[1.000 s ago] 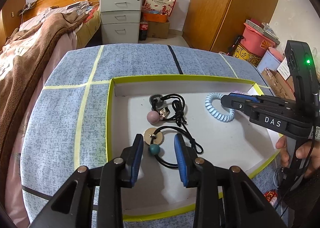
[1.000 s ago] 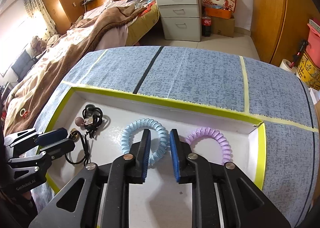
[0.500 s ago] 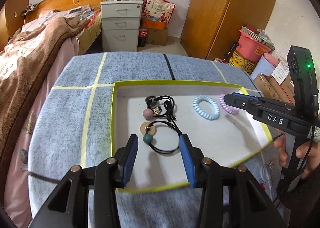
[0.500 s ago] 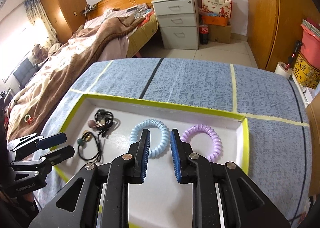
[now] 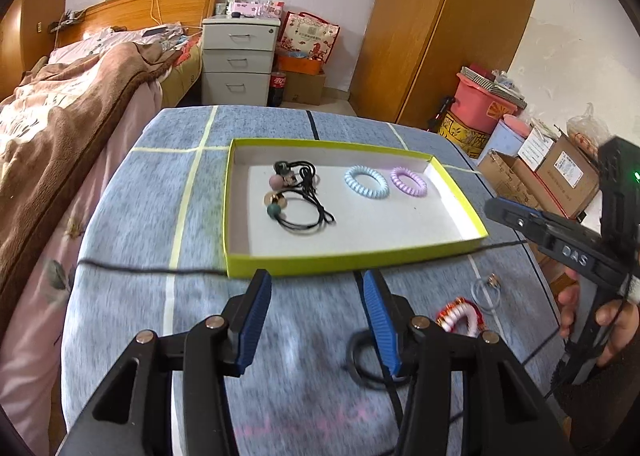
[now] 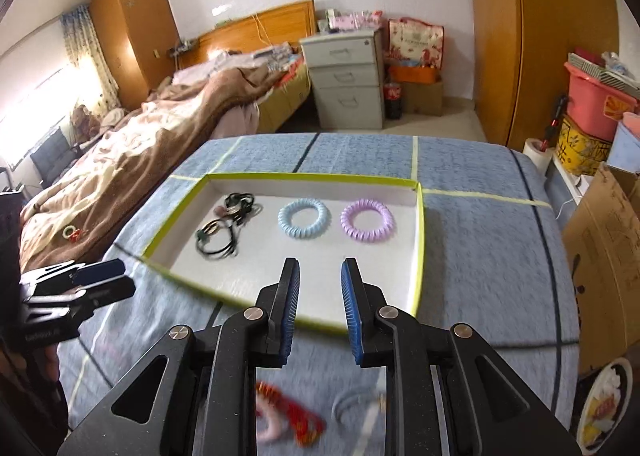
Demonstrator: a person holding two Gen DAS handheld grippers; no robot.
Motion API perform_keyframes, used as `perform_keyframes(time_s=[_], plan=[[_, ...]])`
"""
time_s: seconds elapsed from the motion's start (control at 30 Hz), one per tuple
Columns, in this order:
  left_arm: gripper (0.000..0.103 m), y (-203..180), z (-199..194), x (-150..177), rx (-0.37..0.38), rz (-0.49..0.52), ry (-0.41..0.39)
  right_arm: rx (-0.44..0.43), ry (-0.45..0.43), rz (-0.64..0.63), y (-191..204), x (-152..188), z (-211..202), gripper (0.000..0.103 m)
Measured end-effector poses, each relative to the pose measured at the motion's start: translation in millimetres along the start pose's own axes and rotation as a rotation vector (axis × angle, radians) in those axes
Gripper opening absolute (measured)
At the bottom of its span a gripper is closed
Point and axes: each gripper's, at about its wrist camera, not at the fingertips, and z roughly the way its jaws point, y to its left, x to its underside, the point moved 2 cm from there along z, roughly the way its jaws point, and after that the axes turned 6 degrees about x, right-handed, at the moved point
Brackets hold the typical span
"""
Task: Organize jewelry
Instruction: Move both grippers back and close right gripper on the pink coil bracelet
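Jaws of the left gripper [image 5: 316,320] are opening, with nothing between them but blue cloth; the right gripper [image 6: 318,312] has its jaws parted by a narrow gap and is also empty. Both hang over the near part of the desk [image 5: 132,240], short of the green-edged tray [image 5: 352,261].

In the tray lie two black cord hair ties with beads [image 5: 298,200], a blue coil ring [image 5: 367,187] and a purple coil ring [image 5: 409,180]. Still loose on the desk are a red-and-white bracelet [image 5: 460,314], a thin clear ring with a small charm [image 5: 486,290] and a black loop [image 5: 366,360].

The black loop lies just right of the left gripper's right pad, partly under it; the bracelet sits further right, curved across that view, and shows blurred below the right gripper's fingers in the right wrist view. Judging by that, the left hand looks nearer the loop and the right hand nearer the bracelet and clear ring.

Against a second ago, both grippers have pulled back out of the tray toward the near edge, the left has widened a good deal, and the loose pieces have come into view.
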Motion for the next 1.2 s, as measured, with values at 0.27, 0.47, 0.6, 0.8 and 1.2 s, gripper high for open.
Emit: perform_keyframes(time_s=[0.27, 0.47, 0.6, 0.8, 1.2], plan=[[0.051, -6, -5, 29, 0.036, -0.030, 0.015, -0.043, 0.016, 0.066, 2, 50, -27, 0.061], [0.051, -7, -4, 45, 0.041, -0.040, 0.035, -0.009, 0.057, 0.099, 7, 82, -27, 0.061], [0.051, -5, -5, 52, 0.043, -0.046, 0.034, -0.001, 0.045, 0.113, 13, 95, -31, 0.061], [0.051, -3, -4, 60, 0.044, -0.049, 0.040, -0.001, 0.054, 0.076, 29, 101, -26, 0.053], [0.051, 2, -1, 64, 0.051, -0.057, 0.052, 0.019, 0.112, 0.057, 38, 99, -2, 0.035]])
